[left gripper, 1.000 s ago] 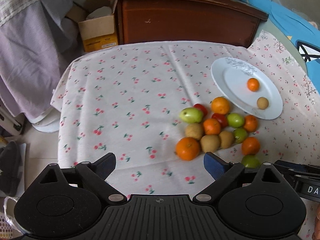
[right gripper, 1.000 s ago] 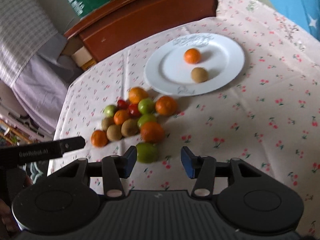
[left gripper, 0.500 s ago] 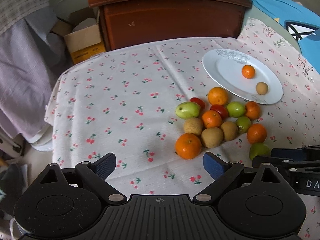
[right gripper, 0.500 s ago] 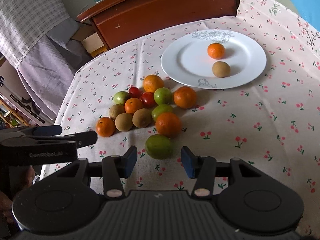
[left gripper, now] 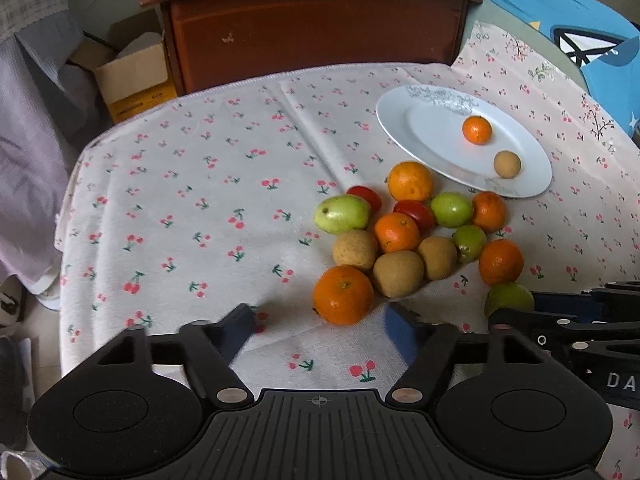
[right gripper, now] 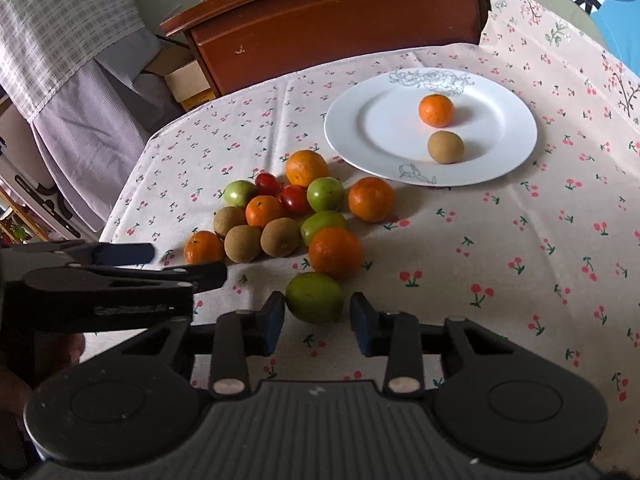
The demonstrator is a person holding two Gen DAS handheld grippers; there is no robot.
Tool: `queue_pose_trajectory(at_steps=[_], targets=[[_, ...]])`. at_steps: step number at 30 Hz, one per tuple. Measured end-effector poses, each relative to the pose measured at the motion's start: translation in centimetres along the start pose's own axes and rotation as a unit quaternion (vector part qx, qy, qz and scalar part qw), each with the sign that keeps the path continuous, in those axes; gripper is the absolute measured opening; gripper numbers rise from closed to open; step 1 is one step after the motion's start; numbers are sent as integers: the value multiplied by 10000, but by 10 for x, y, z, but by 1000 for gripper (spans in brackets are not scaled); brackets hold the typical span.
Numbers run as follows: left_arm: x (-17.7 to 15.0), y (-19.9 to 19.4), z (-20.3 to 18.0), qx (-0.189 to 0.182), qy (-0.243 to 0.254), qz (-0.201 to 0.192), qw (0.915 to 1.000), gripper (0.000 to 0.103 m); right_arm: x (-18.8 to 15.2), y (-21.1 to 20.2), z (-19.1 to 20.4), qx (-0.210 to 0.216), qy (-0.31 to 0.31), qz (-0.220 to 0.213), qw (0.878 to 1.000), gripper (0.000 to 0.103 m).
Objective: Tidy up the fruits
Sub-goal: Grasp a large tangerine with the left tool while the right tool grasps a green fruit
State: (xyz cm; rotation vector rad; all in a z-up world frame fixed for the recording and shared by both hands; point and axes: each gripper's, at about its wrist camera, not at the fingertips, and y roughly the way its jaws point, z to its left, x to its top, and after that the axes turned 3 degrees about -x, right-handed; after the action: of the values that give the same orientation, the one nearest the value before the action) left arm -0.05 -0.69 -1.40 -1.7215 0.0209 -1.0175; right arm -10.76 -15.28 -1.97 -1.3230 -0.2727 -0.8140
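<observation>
The white plate (right gripper: 512, 132) holds one orange and one brown fruit. The pile beside it has five oranges, four green fruits, three brown fruits (kiwi-like) and two red tomatoes.

Both tools are matte black—the left gripper (left gripper: 318, 322) and right gripper (right gripper: 316, 318) with ribbed bodies, blue pads, silver pivot screws, perhaps white lettering.

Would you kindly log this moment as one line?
left gripper: closing, empty | right gripper: closing around green fruit | plate: orange, kiwi
</observation>
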Motion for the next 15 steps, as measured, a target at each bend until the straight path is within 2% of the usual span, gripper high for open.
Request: queue_pose_trajectory(at_steps=[2, 5, 7, 15], targets=[[0, 0, -2, -29, 55, -68, 10000, 63, 0, 0, 0, 31, 31, 1, 10000, 32], [0, -1, -5, -94, 103, -129, 9998, 49, 0, 0, 0, 26, 20, -7, 10000, 32], [1, -2, -6, -197, 120, -140, 9996, 30, 0, 0, 0, 43, 45, 6, 10000, 32], [-1, -9, -3, -323, -136, -123, 9993, 29, 1, -4, 4, 121, -2, -27, 9999, 32]])
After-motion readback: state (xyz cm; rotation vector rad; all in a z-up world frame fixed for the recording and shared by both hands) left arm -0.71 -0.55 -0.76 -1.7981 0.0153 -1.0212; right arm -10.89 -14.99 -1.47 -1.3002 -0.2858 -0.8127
